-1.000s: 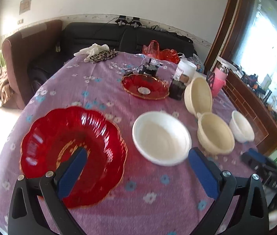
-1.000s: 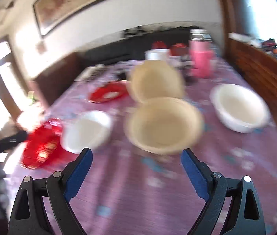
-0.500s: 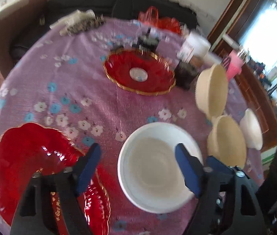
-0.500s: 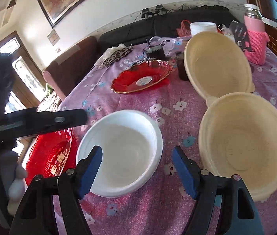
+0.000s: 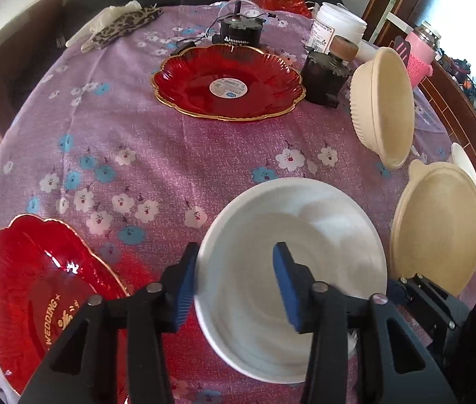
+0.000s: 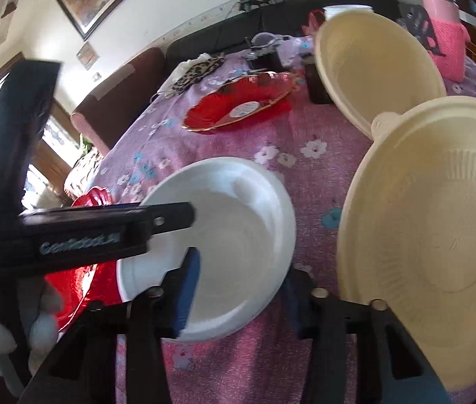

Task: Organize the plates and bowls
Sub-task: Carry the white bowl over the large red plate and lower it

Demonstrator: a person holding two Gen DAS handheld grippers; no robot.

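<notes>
A white bowl (image 5: 292,262) sits on the purple floral cloth near the front. My left gripper (image 5: 234,286) is open and straddles its left rim, one pad outside and one inside. My right gripper (image 6: 241,289) is open and straddles the same bowl's (image 6: 238,222) right rim, left pad inside, right pad below the rim. A cream bowl (image 5: 436,229) lies right of it, also in the right wrist view (image 6: 433,235). A second cream bowl (image 5: 386,107) stands tilted behind. A red plate (image 5: 36,303) lies at the front left, another red plate (image 5: 228,84) further back.
A dark jar with cork lid (image 5: 329,74), a white tub (image 5: 337,28), a black device (image 5: 241,32), a pink bottle (image 5: 423,54) and a leopard cloth (image 5: 123,23) stand at the back. A small white bowl (image 5: 467,168) sits at the right edge. A sofa lies beyond.
Both grippers have moved in on the white bowl and narrowed; the left now straddles its left rim, the right its right rim.
</notes>
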